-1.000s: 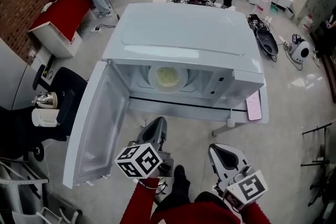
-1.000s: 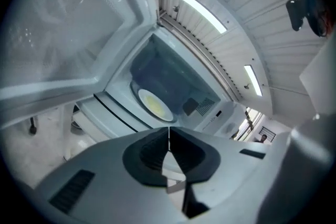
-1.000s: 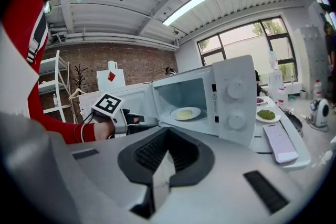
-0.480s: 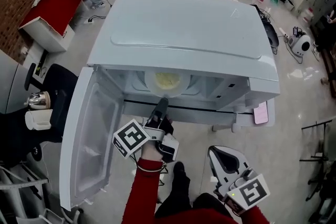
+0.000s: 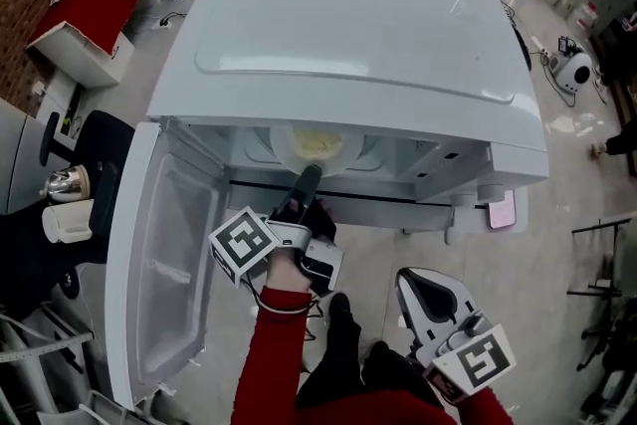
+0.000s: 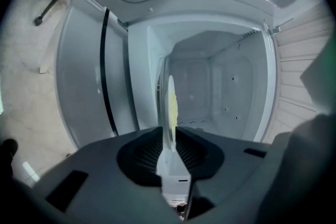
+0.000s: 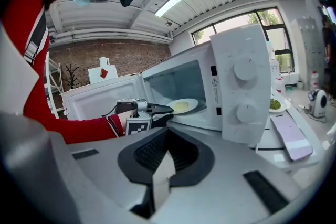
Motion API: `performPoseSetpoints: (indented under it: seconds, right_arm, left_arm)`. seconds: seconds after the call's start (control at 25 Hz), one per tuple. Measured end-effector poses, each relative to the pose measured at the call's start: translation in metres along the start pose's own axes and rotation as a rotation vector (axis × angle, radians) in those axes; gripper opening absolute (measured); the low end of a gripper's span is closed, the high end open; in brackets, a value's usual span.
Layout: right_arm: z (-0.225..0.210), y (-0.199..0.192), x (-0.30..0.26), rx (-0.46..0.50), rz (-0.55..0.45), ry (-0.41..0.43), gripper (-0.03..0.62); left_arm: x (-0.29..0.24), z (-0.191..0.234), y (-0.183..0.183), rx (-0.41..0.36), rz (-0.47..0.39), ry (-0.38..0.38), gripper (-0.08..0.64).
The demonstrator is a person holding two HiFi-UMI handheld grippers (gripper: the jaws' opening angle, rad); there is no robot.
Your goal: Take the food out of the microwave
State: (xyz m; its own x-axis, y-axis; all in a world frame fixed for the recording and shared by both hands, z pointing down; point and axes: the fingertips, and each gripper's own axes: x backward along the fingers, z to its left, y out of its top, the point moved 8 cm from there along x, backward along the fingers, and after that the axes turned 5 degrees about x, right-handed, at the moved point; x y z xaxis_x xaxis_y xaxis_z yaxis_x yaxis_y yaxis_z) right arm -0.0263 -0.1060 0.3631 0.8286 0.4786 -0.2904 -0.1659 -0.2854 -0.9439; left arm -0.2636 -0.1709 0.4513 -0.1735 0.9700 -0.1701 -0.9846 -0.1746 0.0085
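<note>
A white microwave (image 5: 348, 25) stands with its door (image 5: 159, 264) swung open to the left. Inside lies a white plate of pale yellow food (image 5: 315, 144). My left gripper (image 5: 310, 173) reaches into the opening, turned on its side. In the left gripper view the plate (image 6: 171, 99) shows edge-on, and its near rim runs down between the jaws of the left gripper (image 6: 170, 139), which stand shut on it. The right gripper view shows the plate (image 7: 182, 106) at the left gripper (image 7: 164, 110) tips. My right gripper (image 5: 426, 282) hangs low by my body, shut and empty, also (image 7: 167, 152).
A lilac phone-like slab (image 5: 501, 211) lies on the table right of the microwave, beside a plate of green food (image 7: 274, 105). A kettle (image 5: 63, 184) and a white mug (image 5: 68, 220) sit at the left. A red-topped box (image 5: 85, 15) stands far left.
My left gripper has gone forward from near my body into the microwave opening, up to the plate's rim. The right gripper has stayed in place.
</note>
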Motion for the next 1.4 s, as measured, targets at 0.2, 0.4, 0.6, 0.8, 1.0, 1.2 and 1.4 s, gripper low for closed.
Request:
performPoseSetpoints:
  seconds: [0.2, 0.4, 0.6, 0.8, 1.0, 1.2, 1.4]
  right_arm:
    - [-0.003, -0.003, 0.003, -0.012, 0.011, -0.010, 0.011]
    - [-0.007, -0.009, 0.007, -0.042, 0.026, -0.022, 0.011]
    - [-0.010, -0.011, 0.010, -0.051, 0.029, -0.030, 0.011]
    - [-0.011, -0.012, 0.014, -0.047, 0.029, -0.025, 0.011]
    - [-0.011, -0.011, 0.019, -0.046, 0.028, -0.016, 0.011]
    - [-0.013, -0.014, 0.026, -0.049, 0.033, -0.011, 0.011]
    - [-0.013, -0.018, 0.034, -0.054, 0.050, -0.008, 0.011]
  left_arm:
    - [-0.004, -0.001, -0.001, 0.042, -0.013, 0.004, 0.078]
    - [-0.004, -0.001, -0.002, 0.109, -0.039, 0.005, 0.055]
    - [-0.004, 0.000, -0.004, 0.141, -0.050, -0.001, 0.052]
    - [-0.001, -0.001, -0.007, 0.163, -0.060, -0.004, 0.041]
    - [-0.001, -0.006, -0.012, 0.179, -0.075, -0.035, 0.020]
    - [0.007, -0.006, -0.017, 0.148, -0.077, -0.034, 0.018]
    - [0.017, -0.005, -0.024, 0.142, -0.075, -0.055, 0.018]
